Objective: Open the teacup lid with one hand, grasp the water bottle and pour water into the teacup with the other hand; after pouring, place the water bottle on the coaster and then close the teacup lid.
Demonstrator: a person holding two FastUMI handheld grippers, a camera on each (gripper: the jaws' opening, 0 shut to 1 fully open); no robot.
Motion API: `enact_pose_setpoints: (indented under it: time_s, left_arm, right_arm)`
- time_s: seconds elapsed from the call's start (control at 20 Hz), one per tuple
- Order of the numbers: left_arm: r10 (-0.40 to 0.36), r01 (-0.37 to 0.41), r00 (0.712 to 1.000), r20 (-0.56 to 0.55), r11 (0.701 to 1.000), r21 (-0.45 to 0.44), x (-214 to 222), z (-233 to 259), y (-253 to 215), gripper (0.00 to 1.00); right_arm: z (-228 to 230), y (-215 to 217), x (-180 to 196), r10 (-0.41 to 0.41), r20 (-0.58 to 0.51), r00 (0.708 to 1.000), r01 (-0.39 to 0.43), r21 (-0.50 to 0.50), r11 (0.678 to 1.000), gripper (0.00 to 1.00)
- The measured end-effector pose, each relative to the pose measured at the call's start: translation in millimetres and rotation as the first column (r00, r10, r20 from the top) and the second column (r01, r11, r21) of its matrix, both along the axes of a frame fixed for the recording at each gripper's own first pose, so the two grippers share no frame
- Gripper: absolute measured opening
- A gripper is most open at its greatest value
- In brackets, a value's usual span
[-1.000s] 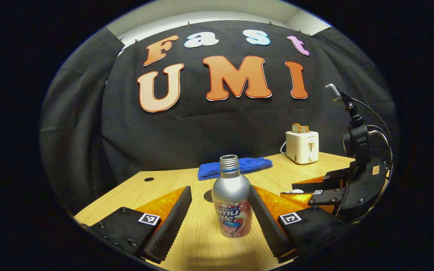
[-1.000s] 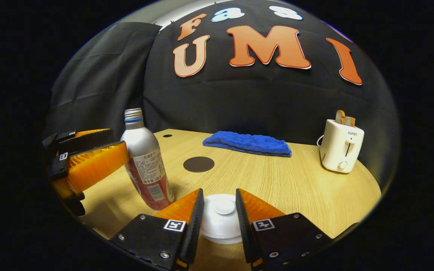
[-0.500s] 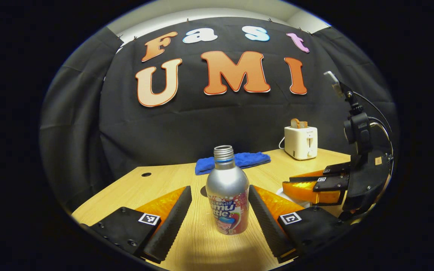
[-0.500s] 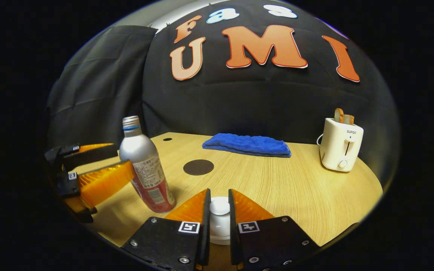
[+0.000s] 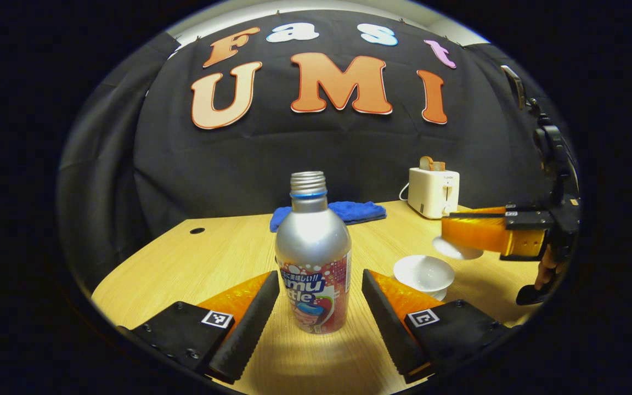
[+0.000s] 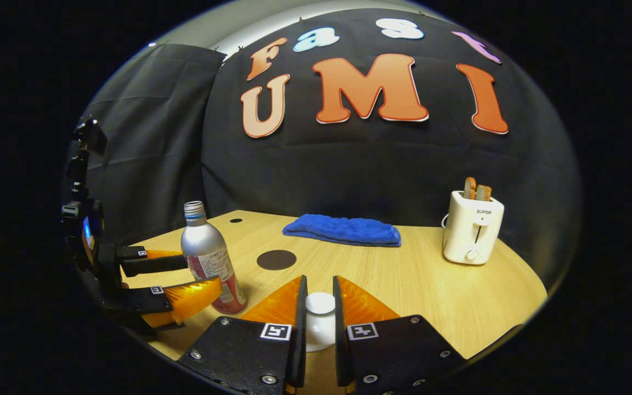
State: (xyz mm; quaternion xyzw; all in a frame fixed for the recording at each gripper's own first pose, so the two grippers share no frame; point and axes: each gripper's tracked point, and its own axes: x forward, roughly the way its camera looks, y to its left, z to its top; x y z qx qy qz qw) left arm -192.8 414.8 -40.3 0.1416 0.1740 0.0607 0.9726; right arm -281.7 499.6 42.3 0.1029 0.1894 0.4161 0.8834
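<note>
Above surface (image 5: 228, 258), at 3 o'clock: right hand-held gripper (image 6: 316, 321) is pinching round white ceramic lid (image 6: 320, 303) clear of white teacup (image 5: 423, 272).
Left hand-held gripper (image 5: 320, 299): is gaping wide, flanking silver metal water bottle (image 5: 312, 258) untouched.

The water bottle (image 5: 312, 262) is silver with a red printed label, uncapped and upright on the desk (image 5: 223, 263) near its front edge. The white teacup (image 5: 423, 273) stands open just to its right. Its white lid (image 6: 320, 319) is raised above the desk. The dark round coaster (image 6: 276, 259) lies flat toward the desk's middle.
</note>
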Motion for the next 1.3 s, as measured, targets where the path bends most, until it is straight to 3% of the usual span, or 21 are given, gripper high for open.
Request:
enact_pose_setpoints:
  time_s: [0.05,0.1,0.15,0.3,0.35,0.5,0.6,0.65,0.7,0.75,0.8,0.9,1.05,1.15,1.3]
  left_arm:
    - [0.005,-0.005,1.0,-0.01,1.0,-0.004,3.0,-2.2,0.5,0.94]
    - [0.009,-0.009,1.0,-0.015,1.0,-0.011,3.0,-5.3,1.8,0.99]
    - [0.009,-0.009,1.0,-0.019,1.0,-0.019,5.2,-7.0,1.3,0.94]
    - [0.027,-0.028,0.998,-0.052,0.999,-0.023,7.5,-18.9,6.4,0.99]
    - [0.038,-0.04,0.997,-0.065,0.999,-0.024,7.1,-19.8,7.2,0.9]
    - [0.027,-0.027,0.999,-0.045,1.0,-0.006,9.4,-13.5,5.0,0.82]
    - [0.035,-0.033,0.999,-0.037,0.999,0.039,12.6,-7.0,7.5,0.83]
    - [0.051,-0.048,0.998,-0.033,0.996,0.08,14.2,-2.8,11.5,0.83]
    - [0.059,-0.054,0.998,-0.035,0.991,0.125,16.7,2.7,15.6,0.77]
    - [0.061,-0.055,0.998,-0.028,0.984,0.172,18.3,9.5,18.6,0.8]
    - [0.063,-0.058,0.998,-0.014,0.974,0.217,20.6,16.2,20.0,0.77]
    - [0.063,-0.059,0.998,-0.005,0.953,0.297,21.5,24.6,22.0,0.81]
    - [0.044,-0.039,0.999,-0.002,0.909,0.415,24.8,36.9,21.6,0.77]
    - [0.036,-0.03,0.999,-0.002,0.855,0.518,24.9,43.8,22.4,0.79]
    - [0.012,-0.006,1.0,-0.005,0.748,0.663,25.2,49.1,14.2,0.81]
  right_arm:
    - [0.4,-6.4,2.0,-0.01,0.005,1.0,0.01,0.0,1.0,0.23]
    - [2.0,-13.5,4.3,-0.021,0.006,1.0,0.021,0.0,1.0,0.23]
    - [1.3,-20.2,6.2,-0.033,0.007,0.999,0.033,0.0,0.999,0.22]
    - [-0.9,-39.9,14.7,-0.072,0.002,0.997,0.072,-0.003,0.997,0.22]
    - [-1.9,-45.6,16.0,-0.088,-0.003,0.996,0.088,-0.002,0.996,0.22]
    - [-7.5,-59.2,19.2,-0.11,-0.01,0.994,0.11,-0.005,0.994,0.23]
    - [-11.5,-68.6,22.4,-0.124,-0.01,0.992,0.123,-0.009,0.992,0.23]
    - [-11.2,-71.3,23.6,-0.132,-0.015,0.991,0.131,-0.004,0.991,0.23]
    - [-10.4,-74.7,25.2,-0.139,-0.025,0.99,0.139,0.007,0.99,0.23]
    - [-8.7,-76.9,25.0,-0.143,-0.032,0.989,0.143,0.023,0.989,0.23]
    - [-8.9,-80.3,26.2,-0.151,-0.036,0.988,0.152,0.028,0.988,0.23]
    - [-10.1,-88.0,28.7,-0.166,-0.032,0.986,0.167,0.026,0.986,0.22]
    - [-7.9,-98.2,30.9,-0.182,-0.022,0.983,0.183,0.031,0.983,0.23]
    - [-8.1,-105.5,31.9,-0.194,-0.013,0.981,0.194,0.03,0.98,0.22]
    - [-7.0,-113.0,31.3,-0.197,-0.009,0.98,0.197,0.032,0.98,0.22]
